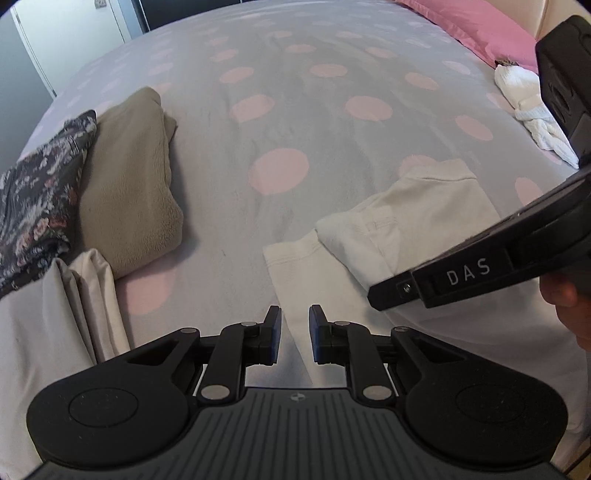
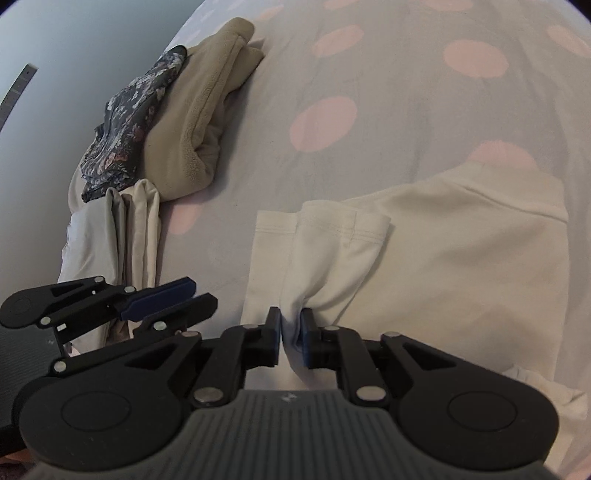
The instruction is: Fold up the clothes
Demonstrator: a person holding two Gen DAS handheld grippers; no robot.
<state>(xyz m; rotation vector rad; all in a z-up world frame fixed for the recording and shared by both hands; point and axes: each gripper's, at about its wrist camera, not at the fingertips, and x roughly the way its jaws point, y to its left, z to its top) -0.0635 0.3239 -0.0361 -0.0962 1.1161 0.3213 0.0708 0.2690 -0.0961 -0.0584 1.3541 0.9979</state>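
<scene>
A cream garment point(image 1: 406, 221) point(image 2: 461, 258) lies partly folded on the grey bedspread with pink dots point(image 1: 295, 92) point(image 2: 388, 92). My right gripper point(image 2: 291, 325) is shut on a bunched fold at the garment's near edge, and creases fan out from the pads. One of its fingers point(image 1: 424, 284) reaches in from the right in the left wrist view, over the garment. My left gripper point(image 1: 295, 328) point(image 2: 205, 293) hovers just left of the garment's left edge. Its jaws stand a narrow gap apart with nothing between them.
A pile at the bed's left edge holds a folded olive fleece point(image 1: 129, 184) point(image 2: 199, 122), a dark floral garment point(image 1: 40, 192) point(image 2: 129, 122) and a pale beige cloth point(image 1: 55, 314) point(image 2: 122, 229). A white knit point(image 1: 532, 110) and a pink pillow point(image 1: 472, 26) lie far right. A hand point(image 1: 569, 306) holds the right gripper.
</scene>
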